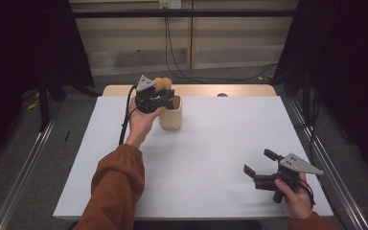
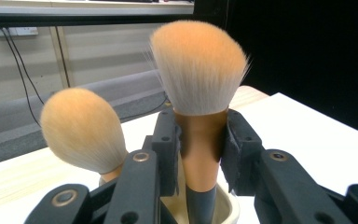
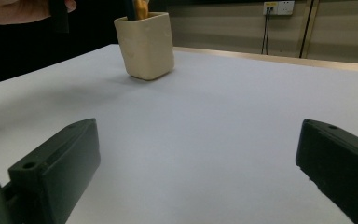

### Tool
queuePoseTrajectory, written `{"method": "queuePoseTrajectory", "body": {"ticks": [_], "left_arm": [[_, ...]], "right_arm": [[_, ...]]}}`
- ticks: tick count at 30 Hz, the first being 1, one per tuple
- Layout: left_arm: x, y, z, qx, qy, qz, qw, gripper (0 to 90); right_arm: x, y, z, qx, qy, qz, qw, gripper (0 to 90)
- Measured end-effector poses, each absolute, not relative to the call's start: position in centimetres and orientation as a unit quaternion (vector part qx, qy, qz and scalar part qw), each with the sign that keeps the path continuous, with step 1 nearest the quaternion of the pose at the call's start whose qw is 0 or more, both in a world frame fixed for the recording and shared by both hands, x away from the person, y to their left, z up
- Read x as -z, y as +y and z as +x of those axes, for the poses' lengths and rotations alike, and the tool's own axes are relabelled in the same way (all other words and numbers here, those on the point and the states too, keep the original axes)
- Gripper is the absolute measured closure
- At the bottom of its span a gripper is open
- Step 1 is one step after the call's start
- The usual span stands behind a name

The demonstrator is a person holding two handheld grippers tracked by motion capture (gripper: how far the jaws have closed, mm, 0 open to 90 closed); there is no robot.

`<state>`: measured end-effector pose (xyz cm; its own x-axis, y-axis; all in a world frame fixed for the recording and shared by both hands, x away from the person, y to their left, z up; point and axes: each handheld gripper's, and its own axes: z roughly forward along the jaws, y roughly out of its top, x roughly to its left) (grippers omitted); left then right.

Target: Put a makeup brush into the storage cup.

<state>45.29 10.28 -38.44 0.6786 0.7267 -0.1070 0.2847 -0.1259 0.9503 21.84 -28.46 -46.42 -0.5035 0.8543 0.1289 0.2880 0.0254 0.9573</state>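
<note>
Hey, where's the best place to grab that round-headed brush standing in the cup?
Probably the short neck just under the domed bristles of the round brush, coming from above: it stands head-up in the cup beside the flat-topped brush clamped in the left gripper.

In the left gripper view the clamped brush [image 2: 199,154] loses its lower handle inside the cup [image 2: 226,210], itself cut by the bottom edge. The second brush [image 2: 81,128] hides its handle behind the jaw. In the high view both brush heads merge behind the left gripper [image 1: 165,98]
</note>
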Motion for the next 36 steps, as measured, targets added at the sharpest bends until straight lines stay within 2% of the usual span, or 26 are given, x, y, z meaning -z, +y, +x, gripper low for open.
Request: {"method": "queuePoseTrajectory", "body": {"ticks": [27,33,36], "left_arm": [[40.6,9.7,45.3,-0.182,0.363,0.740,0.536,68.6],[40.7,10.1,45.1,-0.174,0.369,0.739,0.537,62.6],[40.7,10.3,45.1,-0.174,0.372,0.738,0.536,55.9]], "right_arm": [[46.5,-28.4,21.8,-0.551,0.672,0.424,0.254,0.0],[46.5,-28.4,21.8,-0.550,0.672,0.425,0.255,0.0],[46.5,-28.5,21.8,-0.550,0.672,0.425,0.256,0.0]]}}
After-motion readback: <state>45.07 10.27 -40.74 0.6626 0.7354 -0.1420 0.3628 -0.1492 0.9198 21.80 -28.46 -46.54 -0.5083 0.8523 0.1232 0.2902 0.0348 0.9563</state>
